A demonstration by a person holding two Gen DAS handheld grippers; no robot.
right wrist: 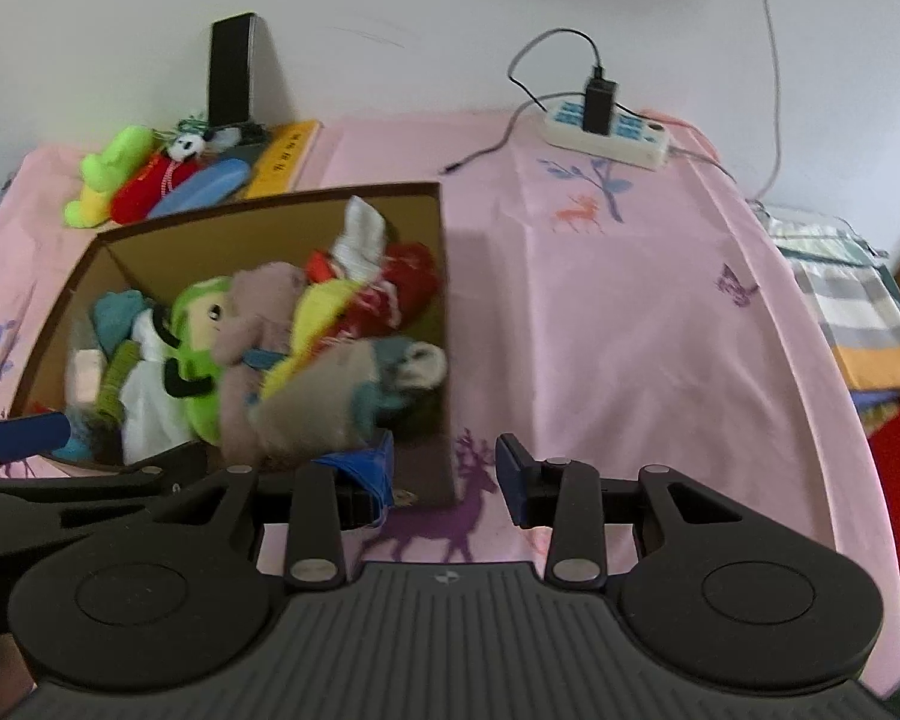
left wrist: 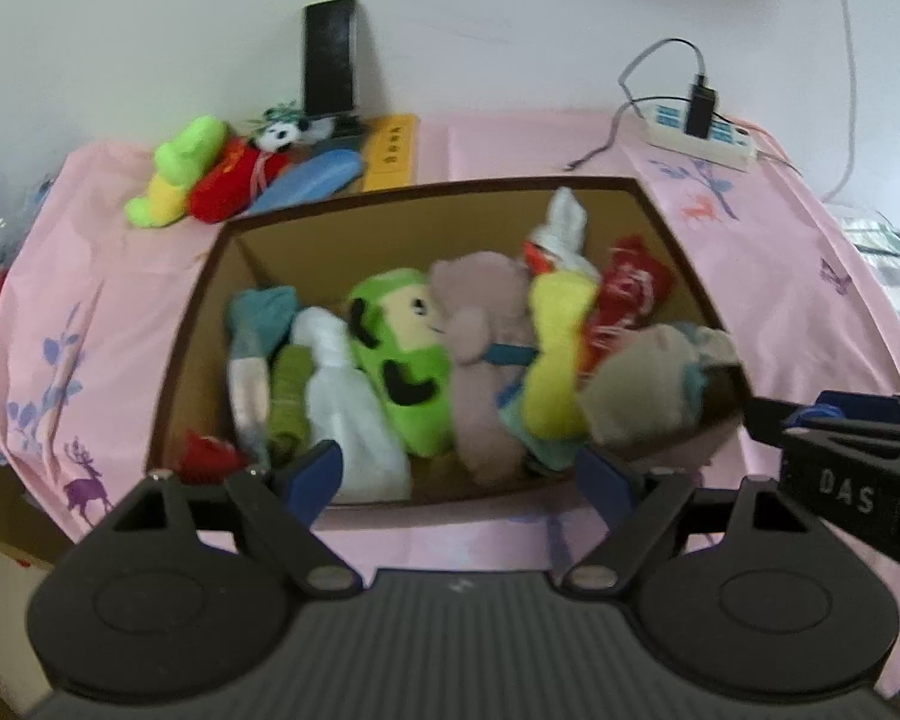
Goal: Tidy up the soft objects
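Holding both tongs just above the near edge of the table, you have your left gripper [left wrist: 456,474] spread wide and empty over the near wall of the cardboard box [left wrist: 198,300], its blue pads framing the heap of soft toys inside without touching any of them. Your right gripper [right wrist: 444,474] is also parted and holds nothing; its left pad sits at the box's near right corner, its right pad over the bare pink tablecloth [right wrist: 630,330], with a purple deer print showing between the two. Each tong's tip edges into the other's view, so the pair sit close side by side.

Inside the box, just beyond the pads, lie a white plush [left wrist: 354,408], a bright green plush [left wrist: 402,354], a dusty pink plush [left wrist: 480,348], a yellow plush [left wrist: 555,336], a red plush [left wrist: 627,294] and a grey-and-teal plush [right wrist: 360,390], the last pressed against the right wall.

Farther back, outside the box's far left corner, a lime green toy [left wrist: 177,171], a red panda doll [left wrist: 240,174] and a blue toy [left wrist: 312,177] rest together on the cloth, well apart from both tongs. A yellow book [left wrist: 393,150] and a black device [left wrist: 329,57] stand by the wall; a power strip [right wrist: 609,132] lies at far right.
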